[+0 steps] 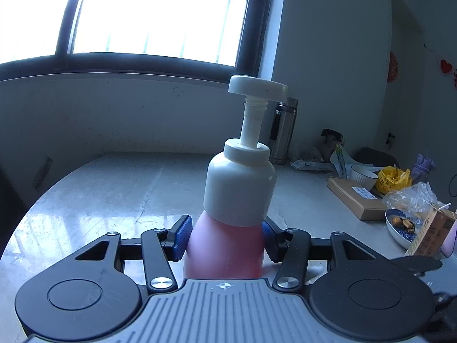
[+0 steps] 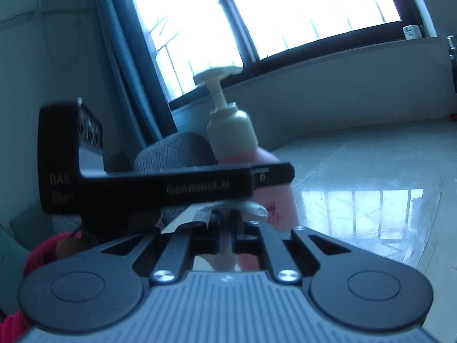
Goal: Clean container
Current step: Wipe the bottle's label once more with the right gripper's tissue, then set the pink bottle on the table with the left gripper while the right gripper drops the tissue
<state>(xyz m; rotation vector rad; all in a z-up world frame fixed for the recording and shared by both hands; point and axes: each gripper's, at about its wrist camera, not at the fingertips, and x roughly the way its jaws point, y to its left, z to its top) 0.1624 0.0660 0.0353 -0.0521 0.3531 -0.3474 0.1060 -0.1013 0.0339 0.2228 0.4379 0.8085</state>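
A pink pump bottle (image 1: 225, 243) with a white cap and white pump head stands upright between the blue pads (image 1: 182, 237) of my left gripper (image 1: 225, 238), which is shut on its body above the grey table (image 1: 114, 194). In the right wrist view the same bottle (image 2: 274, 197) shows ahead, with the left gripper's black body crossing in front of it. My right gripper (image 2: 227, 228) is shut on a white wad, likely a wipe (image 2: 251, 208), close to the bottle's lower side.
At the table's right stand a steel flask (image 1: 282, 131), a cardboard box (image 1: 357, 200), a white bowl (image 1: 364, 175), a yellow bag (image 1: 392, 178), a blue plate of food (image 1: 400, 225) and a carton (image 1: 434, 234). A window and wall lie behind.
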